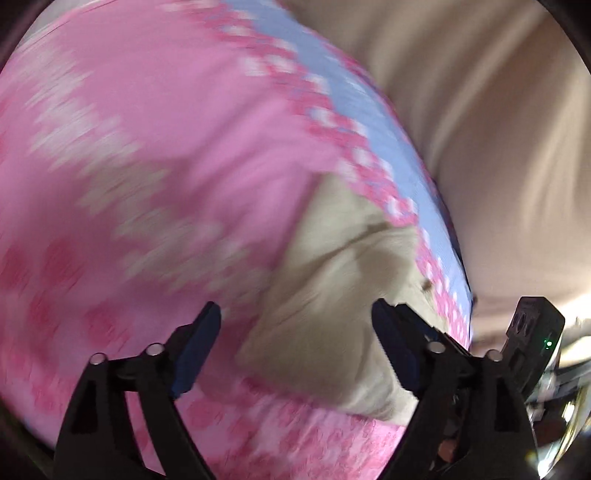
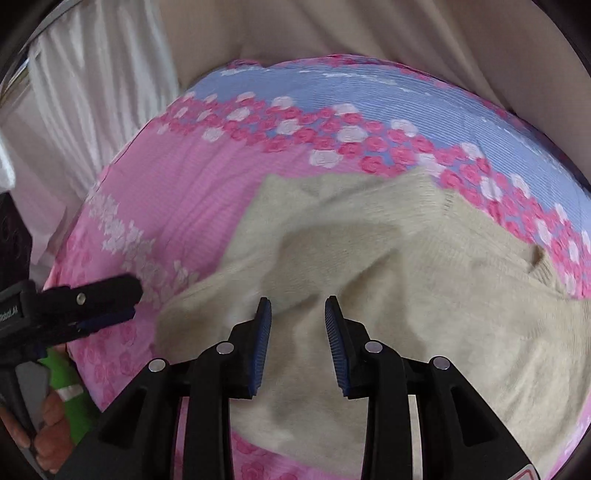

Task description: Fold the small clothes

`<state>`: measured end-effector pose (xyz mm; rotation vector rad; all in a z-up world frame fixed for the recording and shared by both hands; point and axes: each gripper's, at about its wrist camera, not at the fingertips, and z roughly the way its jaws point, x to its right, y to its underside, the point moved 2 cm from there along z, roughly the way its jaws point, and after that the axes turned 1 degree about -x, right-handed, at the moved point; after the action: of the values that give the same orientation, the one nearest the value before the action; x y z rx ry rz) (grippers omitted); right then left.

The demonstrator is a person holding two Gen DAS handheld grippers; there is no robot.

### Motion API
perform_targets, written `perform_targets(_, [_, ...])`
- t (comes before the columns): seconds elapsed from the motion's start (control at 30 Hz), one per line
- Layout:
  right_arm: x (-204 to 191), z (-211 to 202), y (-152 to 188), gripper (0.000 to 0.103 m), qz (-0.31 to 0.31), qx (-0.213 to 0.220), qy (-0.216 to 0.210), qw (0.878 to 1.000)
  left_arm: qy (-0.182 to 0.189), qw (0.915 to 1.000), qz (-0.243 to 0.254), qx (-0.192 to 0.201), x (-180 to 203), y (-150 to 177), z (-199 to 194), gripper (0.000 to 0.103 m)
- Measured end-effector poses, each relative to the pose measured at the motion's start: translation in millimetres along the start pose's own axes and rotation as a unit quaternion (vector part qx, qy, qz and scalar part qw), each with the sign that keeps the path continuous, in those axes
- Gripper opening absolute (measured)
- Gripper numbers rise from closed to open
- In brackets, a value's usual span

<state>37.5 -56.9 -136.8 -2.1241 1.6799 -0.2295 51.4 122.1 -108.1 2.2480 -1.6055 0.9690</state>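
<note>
A small beige knit garment (image 2: 388, 266) lies rumpled on a pink and blue flowered bedspread (image 2: 192, 192). My right gripper (image 2: 298, 306) is open, its blue pads hovering over the garment's near middle fold, holding nothing. My left gripper (image 1: 295, 314) is open wide over the garment's left corner (image 1: 325, 295), in a blurred view. The left gripper also shows in the right wrist view (image 2: 110, 299), low over the bedspread just left of the garment. The right gripper's body (image 1: 532, 339) shows at the right edge of the left wrist view.
Beige curtain or wall fabric (image 2: 369, 29) hangs beyond the bed's far edge. White pleated cloth (image 2: 85, 92) hangs at the left. A hand in a green sleeve (image 2: 62, 398) holds the left gripper.
</note>
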Motion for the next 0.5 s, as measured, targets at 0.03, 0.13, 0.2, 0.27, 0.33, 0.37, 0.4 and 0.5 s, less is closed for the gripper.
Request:
perform_targets(0.03, [11, -2, 3, 0.031, 0.024, -0.003, -0.004, 1.0, 0.0, 0.9997, 0.019, -0.016, 9, -4, 14, 0.084])
perform_targets(0.13, [37, -6, 13, 0.031, 0.068, -0.008, -0.005, 0.998, -0.003, 0.9938, 0.074, -0.082, 23, -2, 56, 0.038])
perform_targets(0.2, [48, -13, 20, 0.031, 0.074, -0.004, 0.008, 0.997, -0.01, 0.9954, 0.06, -0.074, 14, 2, 53, 0.014])
perform_targets(0.27, [60, -23, 30, 0.031, 0.088, 0.007, 0.011, 0.996, -0.005, 0.9999, 0.0, -0.009, -12, 5, 19, 0.008])
perform_targets(0.33, [75, -28, 41, 0.034, 0.108, 0.011, 0.01, 0.994, -0.021, 0.9982, -0.045, 0.032, -43, 16, -11, 0.008])
perform_targets(0.37, [82, -26, 47, 0.036, 0.115, 0.007, 0.013, 0.993, -0.043, 0.9969, -0.057, 0.032, -54, 21, -13, 0.007])
perform_targets(0.4, [88, -24, 51, 0.036, 0.122, 0.001, 0.02, 0.992, -0.059, 0.9958, -0.066, 0.024, -64, 28, -12, 0.005])
perform_targets(0.5, [101, -17, 64, 0.036, 0.142, -0.017, 0.024, 0.989, -0.04, 0.9931, -0.11, -0.002, -82, 46, -6, 0.015])
